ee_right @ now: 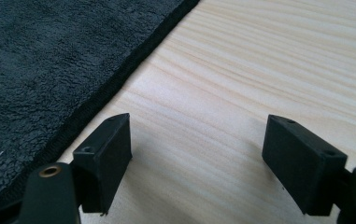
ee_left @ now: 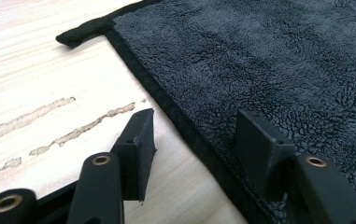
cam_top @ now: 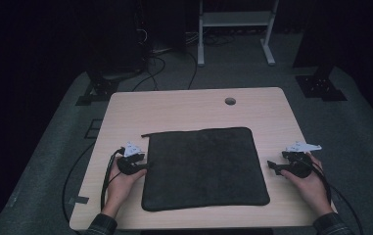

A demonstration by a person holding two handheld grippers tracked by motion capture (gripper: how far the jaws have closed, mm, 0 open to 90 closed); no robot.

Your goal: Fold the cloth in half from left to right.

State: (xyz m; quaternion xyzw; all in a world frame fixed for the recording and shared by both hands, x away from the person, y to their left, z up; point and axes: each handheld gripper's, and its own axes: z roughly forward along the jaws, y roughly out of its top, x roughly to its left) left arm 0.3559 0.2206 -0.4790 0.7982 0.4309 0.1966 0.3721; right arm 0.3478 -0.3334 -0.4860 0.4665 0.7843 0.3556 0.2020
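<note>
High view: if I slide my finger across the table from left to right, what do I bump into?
Left hand → left gripper → towel → right gripper → right hand.

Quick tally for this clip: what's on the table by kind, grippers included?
Dark grey towel, spread flat: 1
Handheld grippers, left gripper and right gripper: 2
Total: 3

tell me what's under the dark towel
The dark towel lies flat on the light wooden table, which shows bare all around it. Whatever part of the table it covers is hidden; no bulge shows.
</note>
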